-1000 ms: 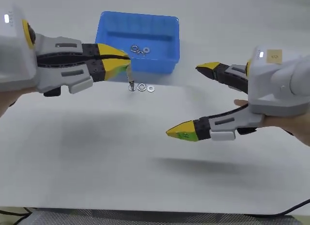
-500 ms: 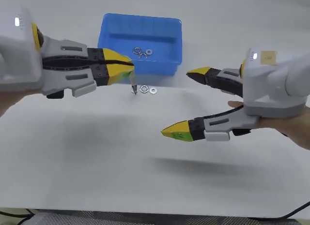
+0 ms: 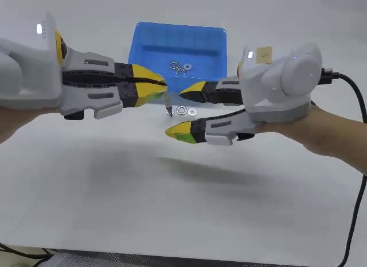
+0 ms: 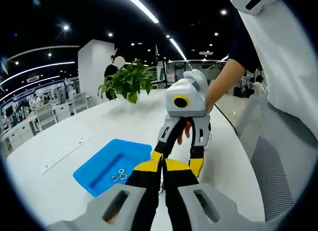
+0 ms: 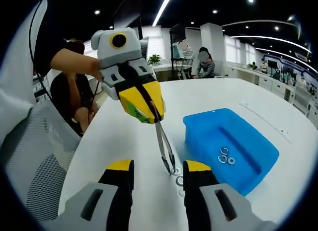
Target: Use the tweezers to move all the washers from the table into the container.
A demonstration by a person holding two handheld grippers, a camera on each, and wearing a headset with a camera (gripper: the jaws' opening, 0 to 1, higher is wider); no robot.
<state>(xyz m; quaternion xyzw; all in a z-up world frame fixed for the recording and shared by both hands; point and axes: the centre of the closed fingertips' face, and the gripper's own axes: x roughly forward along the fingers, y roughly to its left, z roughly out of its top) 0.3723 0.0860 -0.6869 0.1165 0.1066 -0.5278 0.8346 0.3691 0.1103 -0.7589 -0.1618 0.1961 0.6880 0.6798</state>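
Here, the left gripper has its jaws clamped tight on thin metal tweezers, whose tips meet the white surface beside small steel washers. Best to straddle the nearest washer's rim, pinch gently and lift straight before swinging to the blue plastic container, which holds a few. The right gripper hovers, jaws wide and empty. Beyond is a bright open office with a potted plant.

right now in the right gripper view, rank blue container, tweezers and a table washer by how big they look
1. blue container
2. tweezers, long but thin
3. washer on the table, clearly smallest
No close calls here.
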